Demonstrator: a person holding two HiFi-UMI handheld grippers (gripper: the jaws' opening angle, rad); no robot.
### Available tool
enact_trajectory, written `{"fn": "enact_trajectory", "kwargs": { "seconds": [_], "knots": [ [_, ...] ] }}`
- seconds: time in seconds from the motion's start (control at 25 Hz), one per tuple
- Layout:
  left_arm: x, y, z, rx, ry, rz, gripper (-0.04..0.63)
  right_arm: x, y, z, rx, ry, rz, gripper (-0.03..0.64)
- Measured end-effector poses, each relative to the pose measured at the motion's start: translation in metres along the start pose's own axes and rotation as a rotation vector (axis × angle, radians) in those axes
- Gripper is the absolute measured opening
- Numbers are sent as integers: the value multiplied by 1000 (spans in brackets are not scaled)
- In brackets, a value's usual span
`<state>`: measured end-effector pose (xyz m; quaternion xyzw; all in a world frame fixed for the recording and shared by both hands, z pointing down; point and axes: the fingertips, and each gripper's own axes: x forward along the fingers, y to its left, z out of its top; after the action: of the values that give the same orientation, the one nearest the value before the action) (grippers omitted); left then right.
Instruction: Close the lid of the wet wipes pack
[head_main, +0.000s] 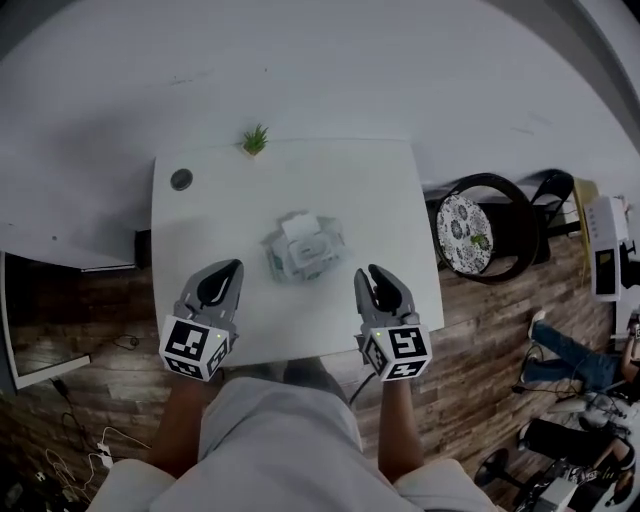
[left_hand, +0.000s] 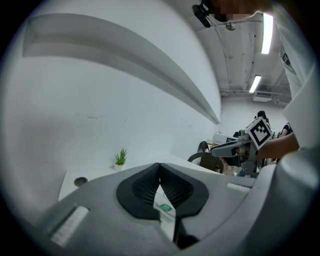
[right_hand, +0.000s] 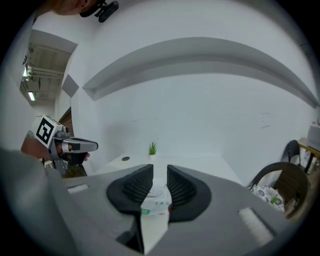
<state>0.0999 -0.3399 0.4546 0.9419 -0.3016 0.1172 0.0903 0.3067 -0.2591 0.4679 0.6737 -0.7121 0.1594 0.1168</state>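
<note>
While the wet wipes pack (head_main: 303, 250) lies near the middle of the white worktop (head_main: 370, 190), its lid (head_main: 297, 226) is seen flipped up on the side away from the person. The left hand-held gripper (head_main: 234, 266) is held over the near part of the worktop, to the left of the pack and apart from it. Its jaws are closed, tips together, and nothing is caught between them. The right hand-held gripper (head_main: 368, 273) is held to the right of the pack, likewise apart from it, with its jaws parted and empty; the pack is seen beyond the gap. A small potted plant (head_main: 254, 140) and a round grommet (head_main: 181, 179) are found at the far edge of the worktop.
</note>
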Motion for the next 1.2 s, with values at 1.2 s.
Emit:
{"fn": "enact_trajectory", "kwargs": {
  "seconds": [1.2],
  "knots": [
    [84,32,-69,-136,196,227,0,223,-3,-83,-163,528,668,94]
  ]
}}
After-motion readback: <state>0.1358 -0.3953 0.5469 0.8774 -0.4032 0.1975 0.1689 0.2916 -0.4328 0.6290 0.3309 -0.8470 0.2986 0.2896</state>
